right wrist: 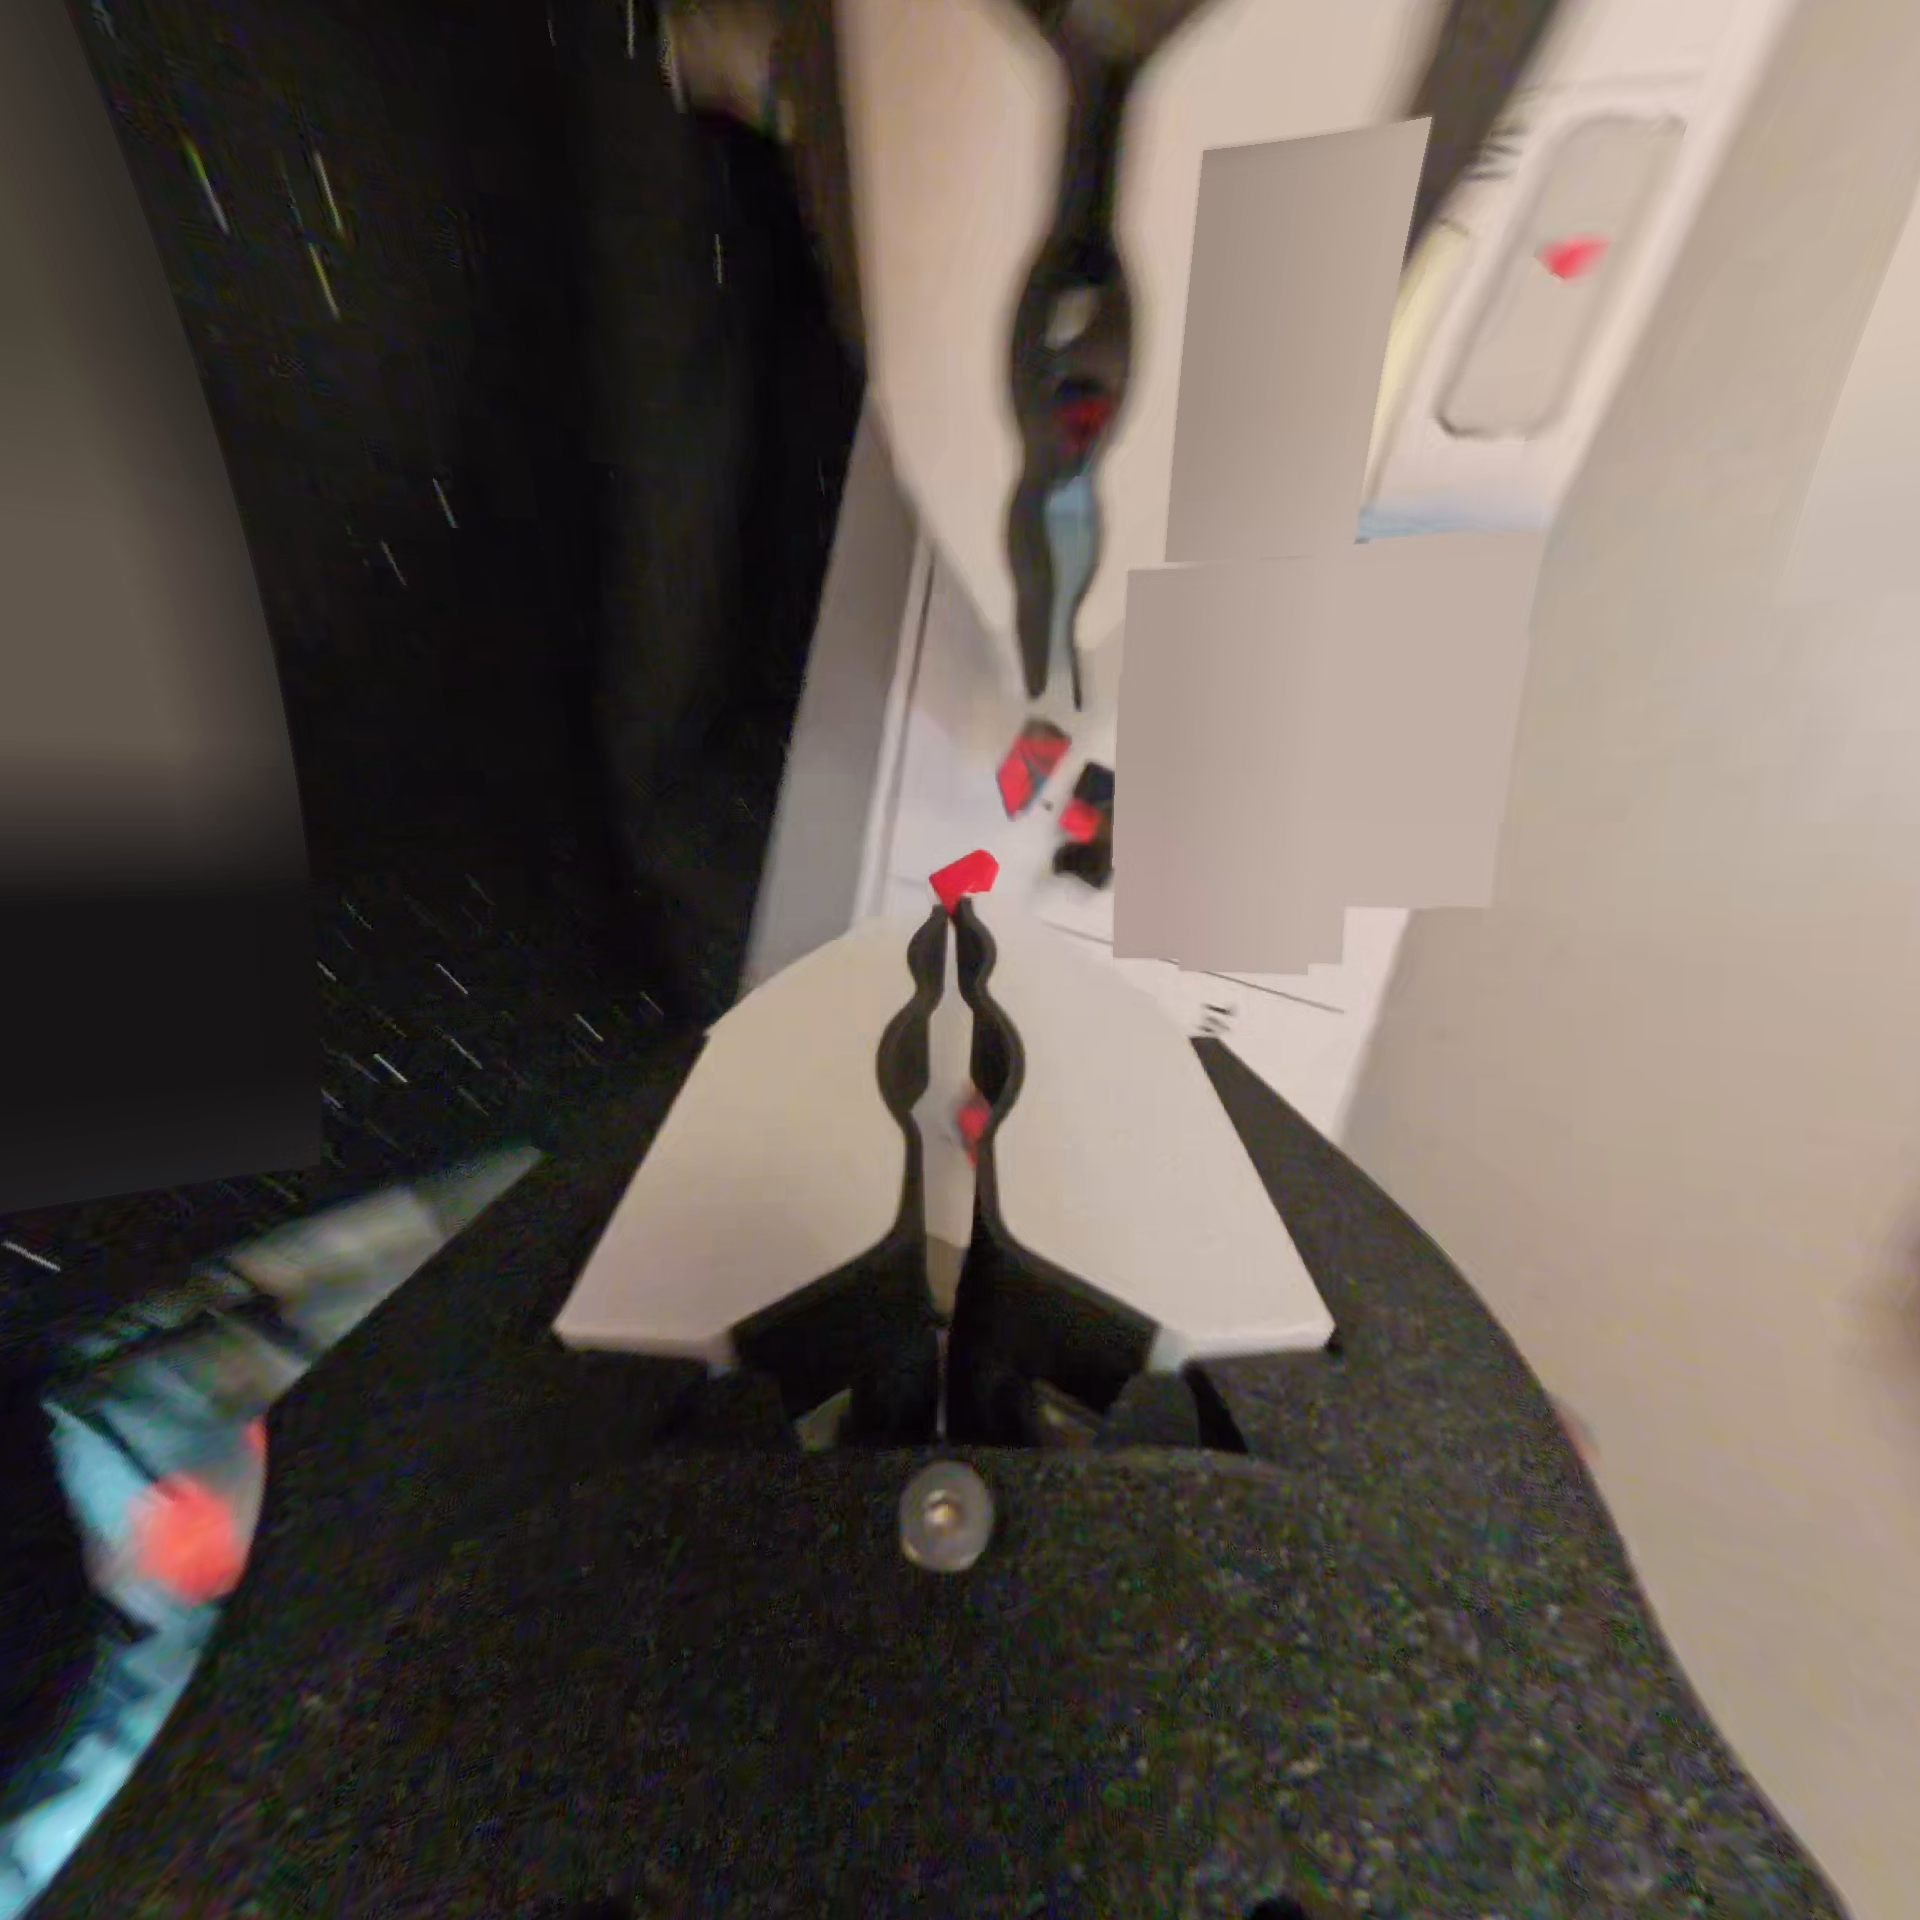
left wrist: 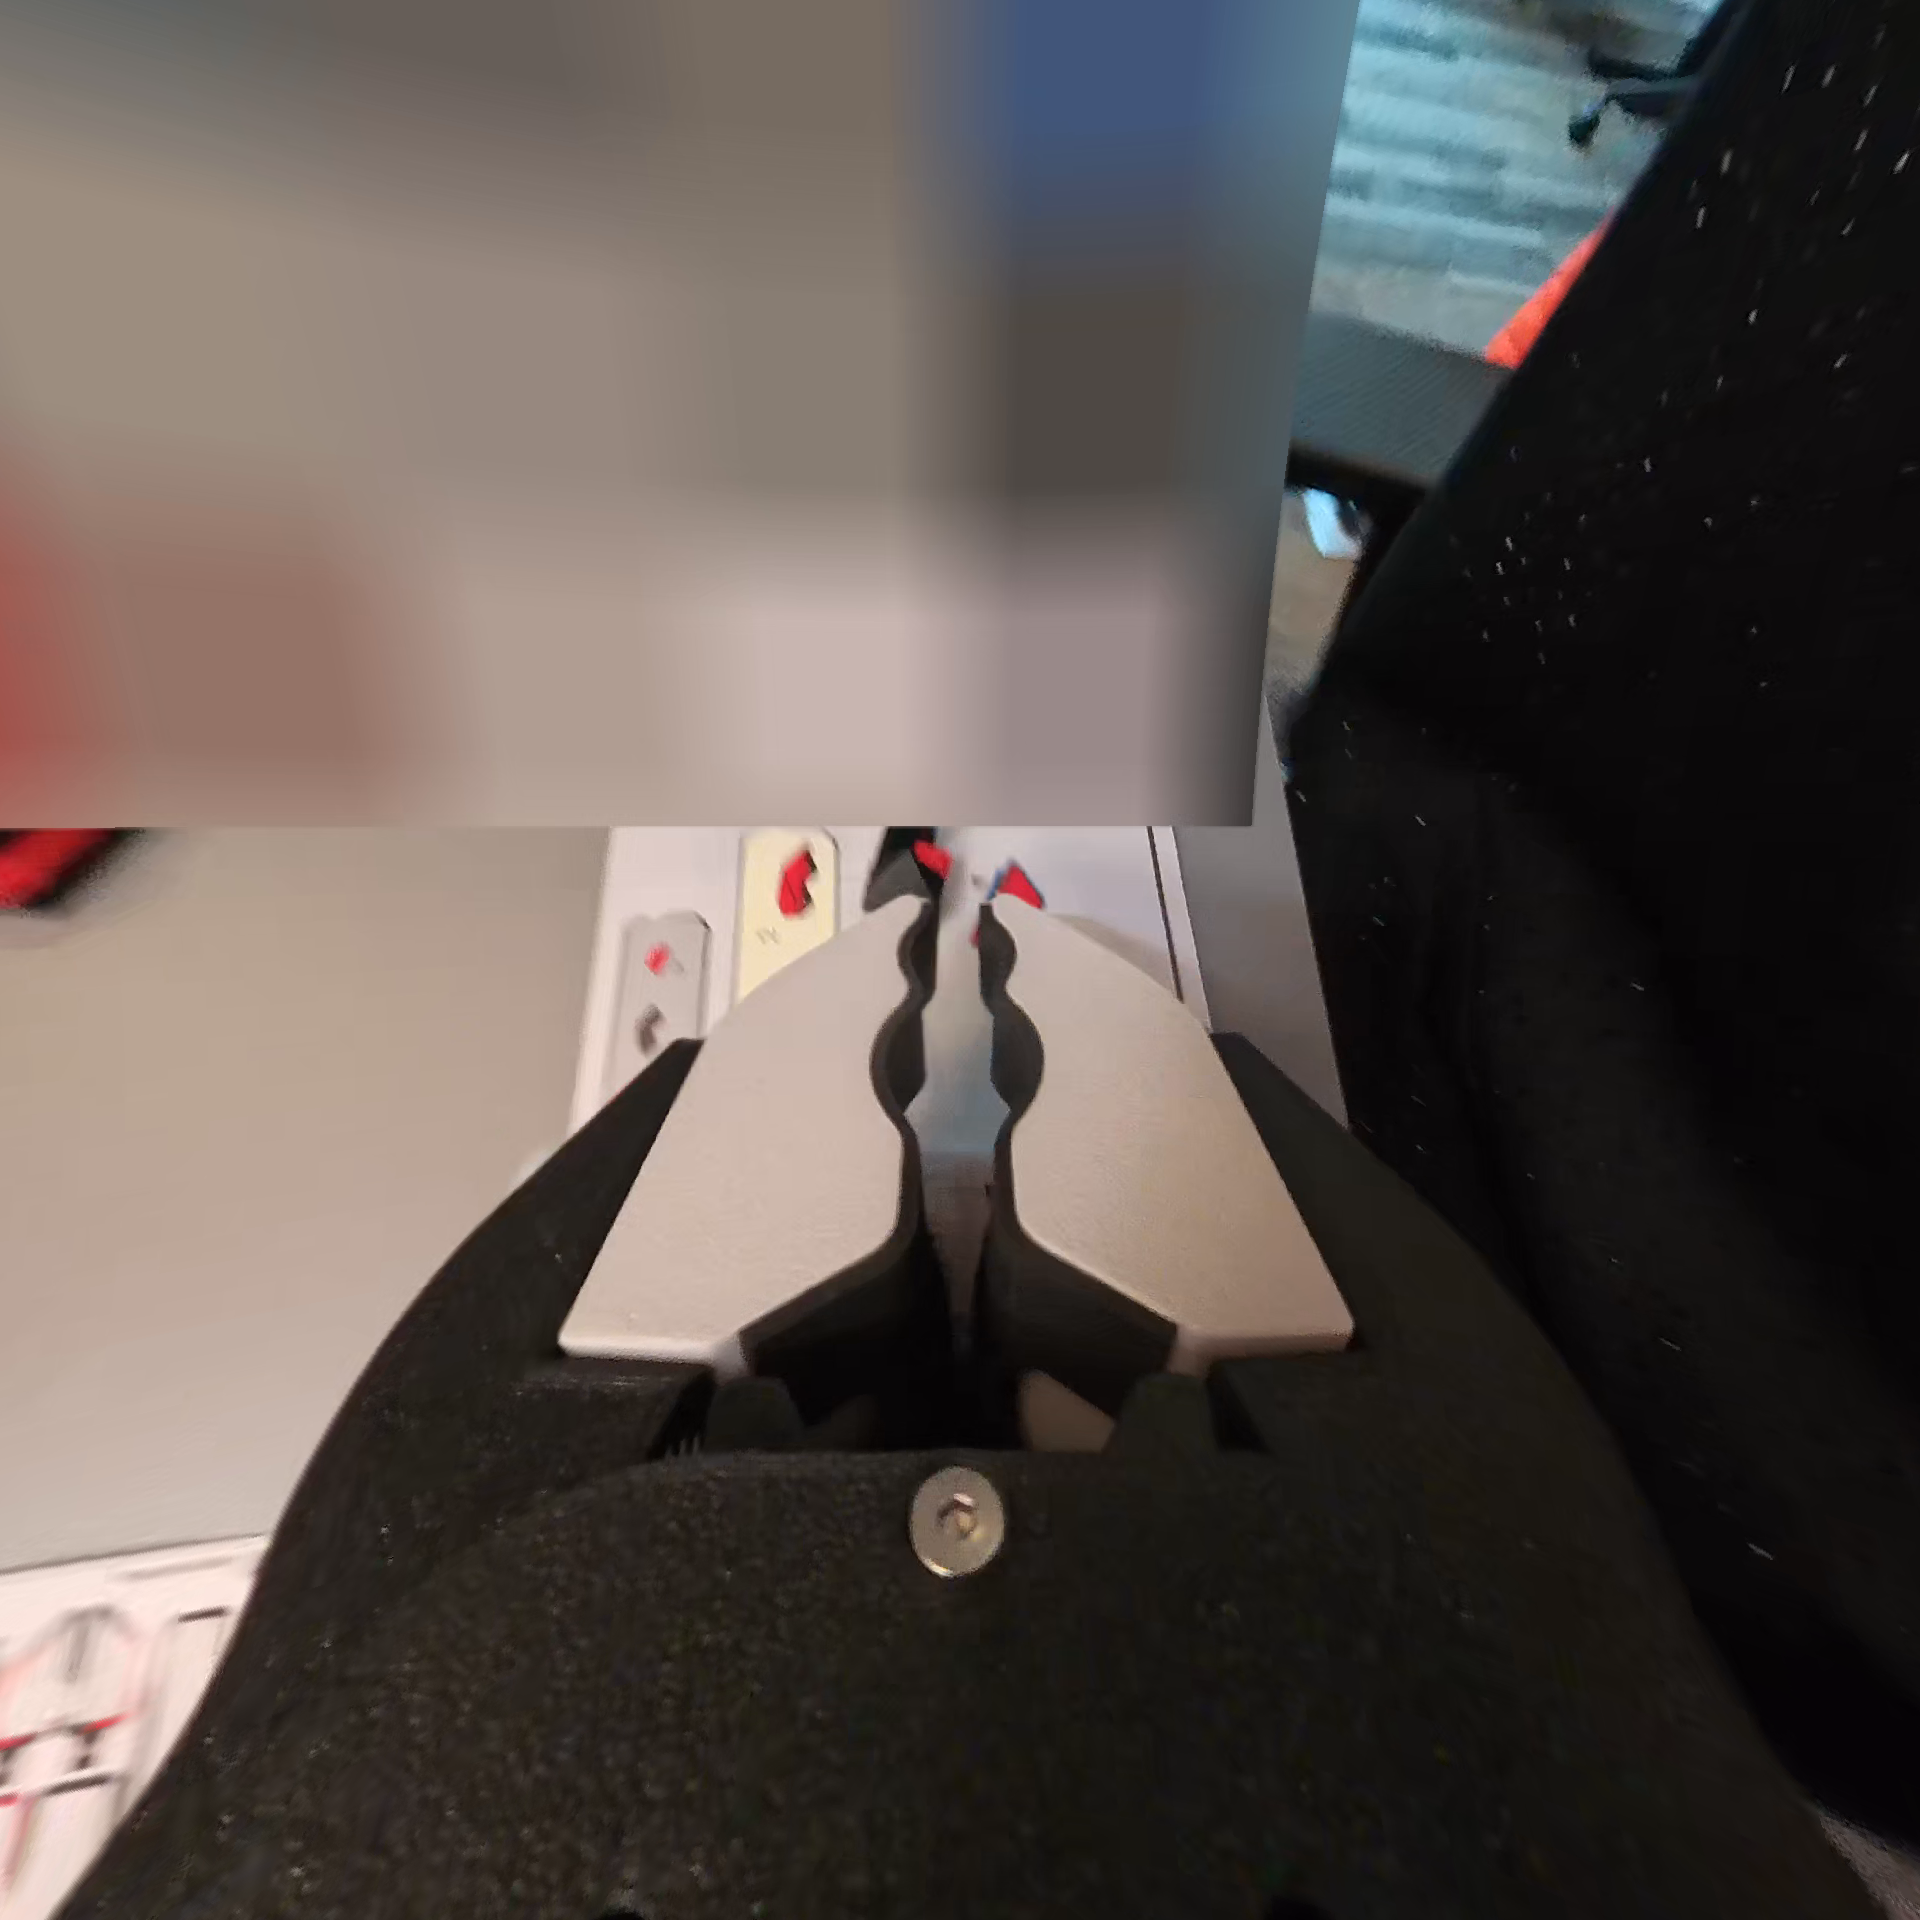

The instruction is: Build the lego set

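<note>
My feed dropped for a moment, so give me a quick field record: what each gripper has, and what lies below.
right gripper: shut on small red lego piece, pinched at the fingertips
left gripper: narrow gap between the fingers, nothing clearly held
below: white instruction sheet with printed red and black part drawings
image quality: both views motion-blurred
</note>
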### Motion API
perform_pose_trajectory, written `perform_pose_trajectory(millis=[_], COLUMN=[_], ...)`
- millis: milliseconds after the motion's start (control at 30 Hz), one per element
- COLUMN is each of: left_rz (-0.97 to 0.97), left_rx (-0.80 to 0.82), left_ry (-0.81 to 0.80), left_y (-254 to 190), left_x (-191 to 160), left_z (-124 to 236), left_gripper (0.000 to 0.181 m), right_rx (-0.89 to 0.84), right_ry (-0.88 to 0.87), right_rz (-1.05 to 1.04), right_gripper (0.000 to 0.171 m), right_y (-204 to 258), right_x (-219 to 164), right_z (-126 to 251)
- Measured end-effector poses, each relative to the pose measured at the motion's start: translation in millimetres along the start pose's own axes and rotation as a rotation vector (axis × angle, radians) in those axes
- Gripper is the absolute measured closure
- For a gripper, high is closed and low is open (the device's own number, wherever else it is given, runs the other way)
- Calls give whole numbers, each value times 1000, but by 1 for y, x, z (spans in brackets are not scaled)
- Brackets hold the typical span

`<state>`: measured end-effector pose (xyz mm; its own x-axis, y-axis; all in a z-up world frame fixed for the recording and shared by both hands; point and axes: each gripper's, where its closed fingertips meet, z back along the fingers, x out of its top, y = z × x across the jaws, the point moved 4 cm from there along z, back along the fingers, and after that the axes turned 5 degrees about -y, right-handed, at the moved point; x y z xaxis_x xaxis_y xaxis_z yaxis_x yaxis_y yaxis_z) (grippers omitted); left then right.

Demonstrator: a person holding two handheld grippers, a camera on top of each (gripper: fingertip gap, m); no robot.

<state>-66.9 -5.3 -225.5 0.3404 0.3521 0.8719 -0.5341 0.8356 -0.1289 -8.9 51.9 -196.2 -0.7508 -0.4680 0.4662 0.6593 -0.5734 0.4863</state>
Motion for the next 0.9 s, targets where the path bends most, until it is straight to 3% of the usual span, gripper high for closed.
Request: perform_pose_trajectory(millis=[133, 267, 400, 500, 900], left_rz=[-130, -239, -283, -290, -428], left_rx=[96, 256, 340, 298, 154], left_ry=[-117, -44, -146, -201, -178], left_y=[-7, -6, -6, -11, -45], left_x=[16, 10, 23, 30, 35], left_z=[7, 11, 8, 8, 0], left_gripper=[162, 156, 156, 159, 167], right_rx=[50, 52, 125, 171, 284], right_ry=[-332, -577, -831, -843, -499], right_rz=[-471, -721, -836, -794, -501], right_gripper=[169, 169, 169, 169, 170], right_y=[-8, -7, 3, 11, 33], right_x=[-3, -5, 5, 4, 11], right_z=[0, -2, -3, -6, -12])
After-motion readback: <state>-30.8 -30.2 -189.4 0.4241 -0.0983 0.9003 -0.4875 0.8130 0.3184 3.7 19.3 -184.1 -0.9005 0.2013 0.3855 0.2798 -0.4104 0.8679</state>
